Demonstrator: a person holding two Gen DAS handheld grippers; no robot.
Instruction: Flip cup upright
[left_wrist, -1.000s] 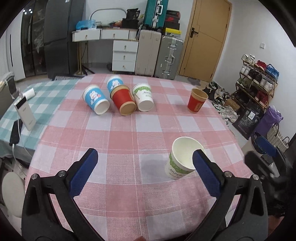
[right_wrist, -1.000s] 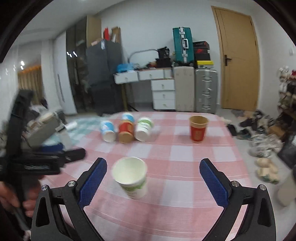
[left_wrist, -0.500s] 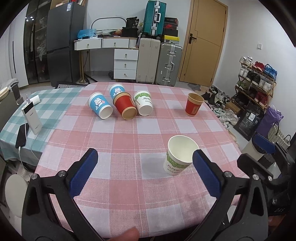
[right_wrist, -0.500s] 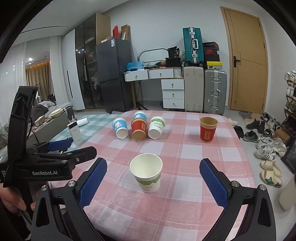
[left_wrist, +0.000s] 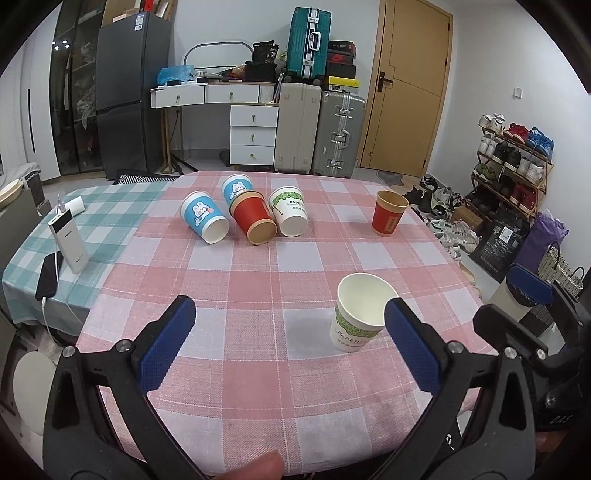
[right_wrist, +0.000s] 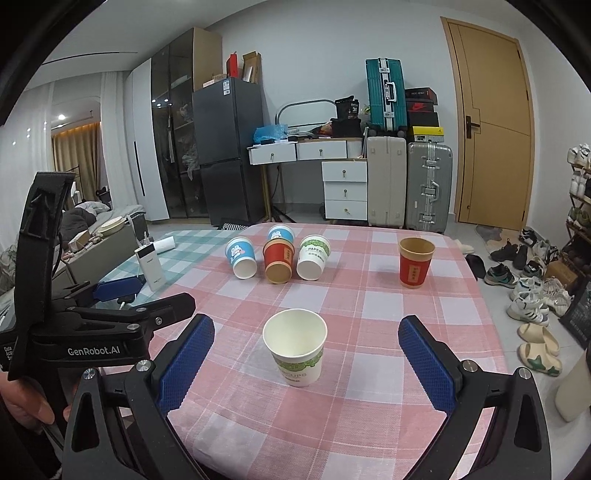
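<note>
Plainly, six paper cups on the pink-checked surface (right_wrist: 369, 295): two upright, four lying on their sides. Nearest, upright and mouth-up, a white cup with green print (right_wrist: 296, 347), standing between the blue pads of the right claw (right_wrist: 306, 362), spread wide, touching nothing, holding nothing. Seen from the left wrist view, the same white cup (left_wrist: 362, 312) toward the near right corner, just beyond the right pad of the left claw (left_wrist: 288, 347), likewise spread apart and empty. Far right, an upright red cup (right_wrist: 415, 262), well apart from the rest. Far centre, the lying cluster: two blue cups (right_wrist: 242, 256) (right_wrist: 280, 233), one red cup (right_wrist: 277, 260), one white-and-green cup (right_wrist: 313, 257), mouths facing near. Broad open cloth between the cluster and the near cup; right edge of the surface close by the near cup. Left, a teal-checked cloth (left_wrist: 107, 229) with one power bank (left_wrist: 68, 243) and one phone (left_wrist: 48, 275).
</note>
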